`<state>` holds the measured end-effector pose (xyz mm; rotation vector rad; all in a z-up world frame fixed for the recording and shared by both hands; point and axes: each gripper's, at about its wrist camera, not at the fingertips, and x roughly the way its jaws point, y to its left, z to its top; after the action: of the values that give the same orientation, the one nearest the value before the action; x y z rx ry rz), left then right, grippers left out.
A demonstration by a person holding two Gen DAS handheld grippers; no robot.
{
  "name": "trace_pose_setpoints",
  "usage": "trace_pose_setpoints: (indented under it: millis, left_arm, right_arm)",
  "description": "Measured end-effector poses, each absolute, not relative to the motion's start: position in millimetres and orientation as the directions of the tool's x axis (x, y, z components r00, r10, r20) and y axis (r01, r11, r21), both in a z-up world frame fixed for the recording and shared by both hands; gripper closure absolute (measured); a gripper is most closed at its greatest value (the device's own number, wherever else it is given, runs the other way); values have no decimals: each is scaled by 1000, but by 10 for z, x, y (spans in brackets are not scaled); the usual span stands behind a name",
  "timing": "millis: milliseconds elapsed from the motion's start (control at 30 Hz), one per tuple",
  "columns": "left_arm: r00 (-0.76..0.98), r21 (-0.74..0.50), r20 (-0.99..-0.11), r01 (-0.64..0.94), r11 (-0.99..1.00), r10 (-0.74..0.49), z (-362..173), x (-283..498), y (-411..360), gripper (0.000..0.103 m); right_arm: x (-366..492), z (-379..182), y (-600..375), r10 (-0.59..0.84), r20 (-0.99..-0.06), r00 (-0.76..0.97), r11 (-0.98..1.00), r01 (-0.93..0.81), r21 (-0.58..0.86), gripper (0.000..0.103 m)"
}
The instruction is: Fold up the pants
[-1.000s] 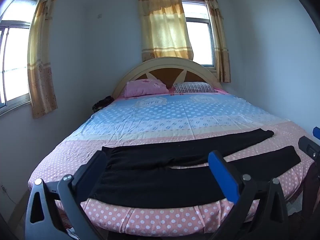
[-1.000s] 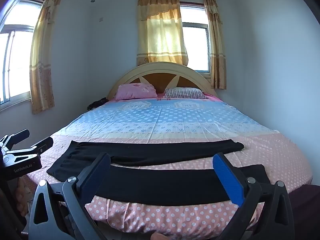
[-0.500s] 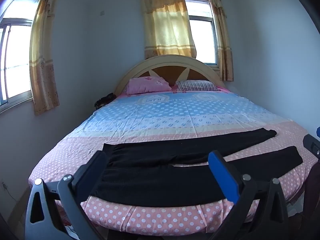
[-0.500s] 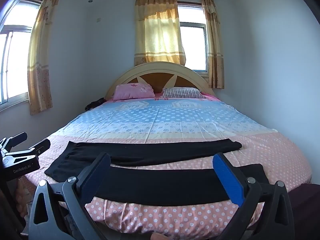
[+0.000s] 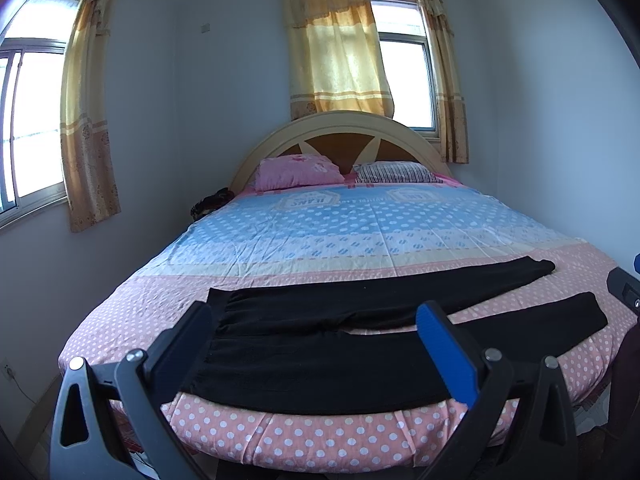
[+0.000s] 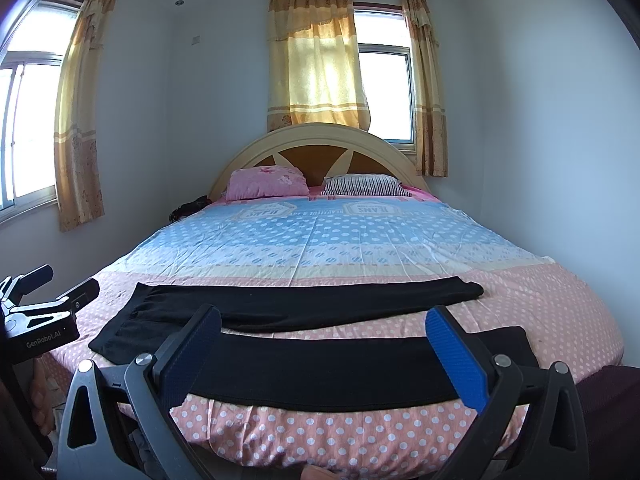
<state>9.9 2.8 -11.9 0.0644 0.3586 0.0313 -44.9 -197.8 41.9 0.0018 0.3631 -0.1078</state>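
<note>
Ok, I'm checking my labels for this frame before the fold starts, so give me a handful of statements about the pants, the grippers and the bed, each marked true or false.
1. The black pants lie spread flat across the foot of the bed, both legs apart. True.
2. The left gripper is clamped on the waistband. False: it is open, short of the bed and holding nothing.
3. The right gripper is open and empty. True.
4. The pink pillow lies to the right of the striped pillow. False: it is to its left.
5. The waistband end is on the left of the view. True.
</note>
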Motion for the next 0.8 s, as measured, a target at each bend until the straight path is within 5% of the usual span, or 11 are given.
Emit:
trace_pose_setpoints:
  millis: [800]
  left_arm:
    - [935,67,-353,-18,998,41,-116,100,40,0]
  right_arm:
    - [-441,404,-1984,-102,-359,928,995,103,-16,1]
